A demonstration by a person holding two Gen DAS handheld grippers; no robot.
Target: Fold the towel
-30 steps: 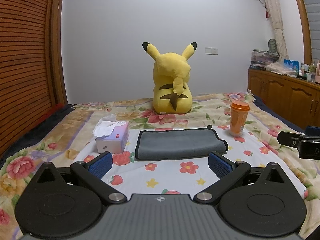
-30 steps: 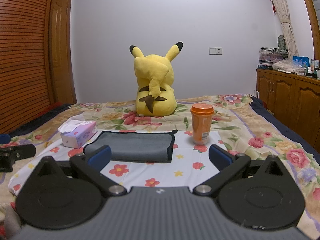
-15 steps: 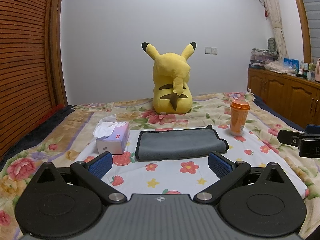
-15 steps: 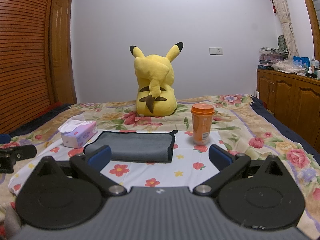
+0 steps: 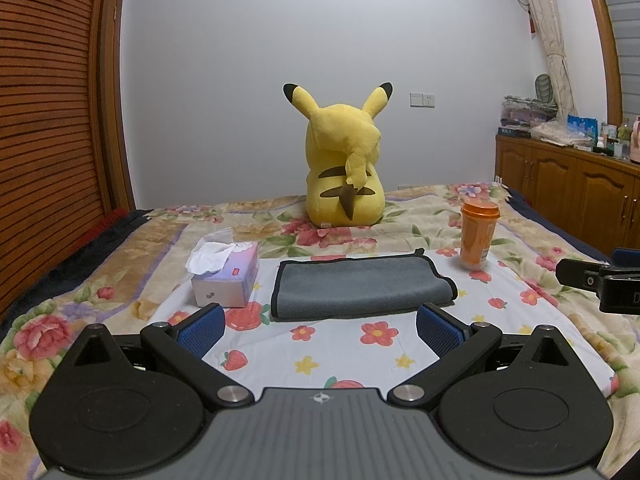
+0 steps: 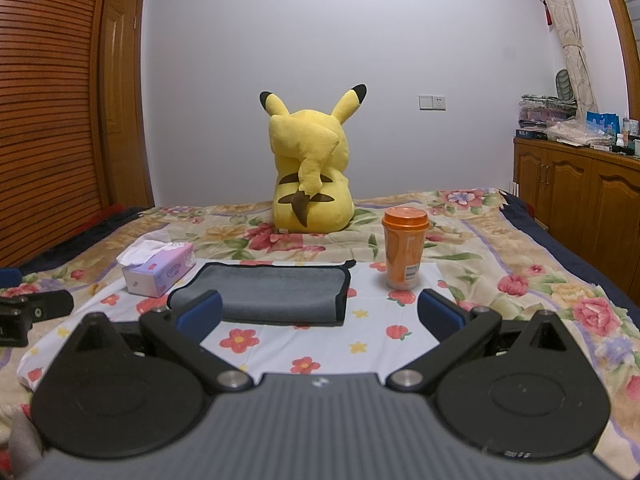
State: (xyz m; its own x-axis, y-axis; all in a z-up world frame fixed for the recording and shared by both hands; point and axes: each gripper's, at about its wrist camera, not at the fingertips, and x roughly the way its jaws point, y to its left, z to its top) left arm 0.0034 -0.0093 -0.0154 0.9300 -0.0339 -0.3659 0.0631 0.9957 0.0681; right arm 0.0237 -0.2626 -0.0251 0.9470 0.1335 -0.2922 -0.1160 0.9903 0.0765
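Note:
A grey towel with black trim (image 5: 360, 286) lies folded flat on the white flowered cloth (image 5: 340, 344) on the bed; it also shows in the right wrist view (image 6: 272, 292). My left gripper (image 5: 320, 326) is open and empty, held back from the towel's near edge. My right gripper (image 6: 318, 314) is open and empty, near the towel's front right side. Part of the right gripper (image 5: 600, 284) shows at the right edge of the left wrist view, and part of the left gripper (image 6: 28, 312) at the left edge of the right wrist view.
A tissue box (image 5: 228, 276) stands left of the towel. An orange lidded cup (image 5: 478, 236) stands right of it. A yellow plush toy (image 5: 344, 172) sits behind. Wooden cabinets (image 5: 568, 188) line the right wall; a slatted wardrobe (image 5: 48, 140) is on the left.
Both grippers have stayed nearly still; the view has shifted very slightly. The towel has not moved.

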